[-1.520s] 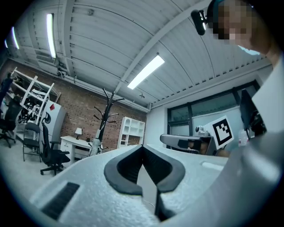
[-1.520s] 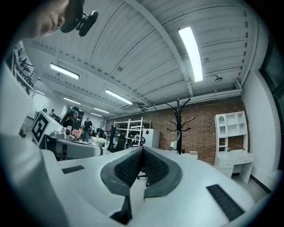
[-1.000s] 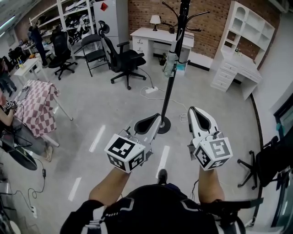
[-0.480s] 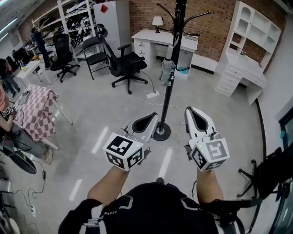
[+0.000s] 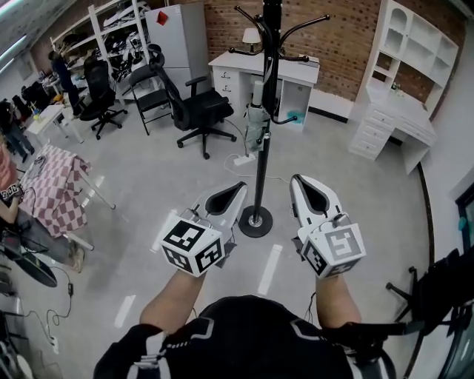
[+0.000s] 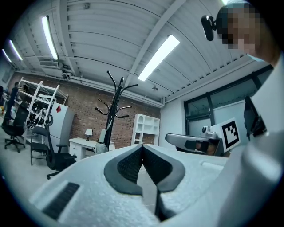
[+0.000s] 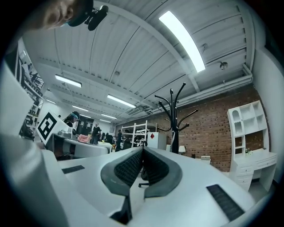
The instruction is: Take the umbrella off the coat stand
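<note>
Left gripper [image 5: 235, 189]: jaws pressed together on nothing, held low, just left of the pole.
Umbrella [image 5: 255, 122]: folded, hanging from a lower hook, close against the pole's left side, well above both grippers.
Coat stand [image 5: 261, 170]: upright between the 2 grippers.
Right gripper [image 5: 299, 182]: jaws closed, empty, level with the left, probably squaring up to reach.

No words, numbers or brand names legible anywhere. Signs only:

- Left cube [image 5: 191, 244], on my left gripper [image 5: 238, 185]: black-and-white square markers, one per face, block patterns, not letters.
- Right cube [image 5: 333, 250], on my right gripper [image 5: 295, 178]: the same kind of markers, with different patterns.
- Red diamond [image 5: 162, 16] high on the front of the white cabinet [image 5: 181, 44] at the back; too small to tell whether it carries print.
</note>
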`<control>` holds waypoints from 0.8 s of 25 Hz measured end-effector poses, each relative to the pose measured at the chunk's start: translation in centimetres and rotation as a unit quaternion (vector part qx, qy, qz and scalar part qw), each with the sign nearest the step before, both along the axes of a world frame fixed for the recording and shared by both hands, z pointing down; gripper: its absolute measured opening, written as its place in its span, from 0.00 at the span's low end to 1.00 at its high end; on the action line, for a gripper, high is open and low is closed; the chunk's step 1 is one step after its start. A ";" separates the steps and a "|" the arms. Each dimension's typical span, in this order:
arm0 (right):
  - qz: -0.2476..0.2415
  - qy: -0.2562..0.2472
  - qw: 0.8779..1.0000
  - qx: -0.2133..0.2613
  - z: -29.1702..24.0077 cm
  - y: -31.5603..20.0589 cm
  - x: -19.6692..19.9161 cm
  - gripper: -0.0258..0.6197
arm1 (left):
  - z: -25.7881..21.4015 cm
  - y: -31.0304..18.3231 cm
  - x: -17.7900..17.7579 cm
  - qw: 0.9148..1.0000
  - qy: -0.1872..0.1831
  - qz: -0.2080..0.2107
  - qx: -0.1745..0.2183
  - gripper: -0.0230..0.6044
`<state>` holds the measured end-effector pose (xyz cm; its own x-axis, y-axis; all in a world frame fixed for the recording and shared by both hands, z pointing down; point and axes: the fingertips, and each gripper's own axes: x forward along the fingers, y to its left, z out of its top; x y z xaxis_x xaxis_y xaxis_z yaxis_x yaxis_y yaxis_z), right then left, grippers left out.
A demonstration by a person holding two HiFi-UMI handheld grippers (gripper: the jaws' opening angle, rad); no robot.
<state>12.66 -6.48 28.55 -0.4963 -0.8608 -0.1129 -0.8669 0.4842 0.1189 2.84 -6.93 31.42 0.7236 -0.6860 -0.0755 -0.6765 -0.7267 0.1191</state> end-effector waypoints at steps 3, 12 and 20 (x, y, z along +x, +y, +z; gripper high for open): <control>0.001 -0.001 1.000 0.000 0.2 -1.7 1.4 0.05 | 0.1 -1.3 1.3 1.000 -0.006 -0.002 0.002 0.05; 0.005 0.005 1.000 0.003 0.1 -6.5 0.7 0.05 | 0.0 -6.2 0.8 1.000 -0.004 0.003 0.004 0.05; 0.033 -0.003 0.999 -0.007 -0.3 -12.3 -1.3 0.05 | -1.2 -12.5 -0.9 0.999 0.006 0.032 0.013 0.05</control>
<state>11.33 -18.75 28.27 -0.4373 -0.8934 -0.1026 -0.8978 0.4271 0.1074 1.94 -19.39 30.21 0.7645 -0.6366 -0.1018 -0.6276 -0.7710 0.1079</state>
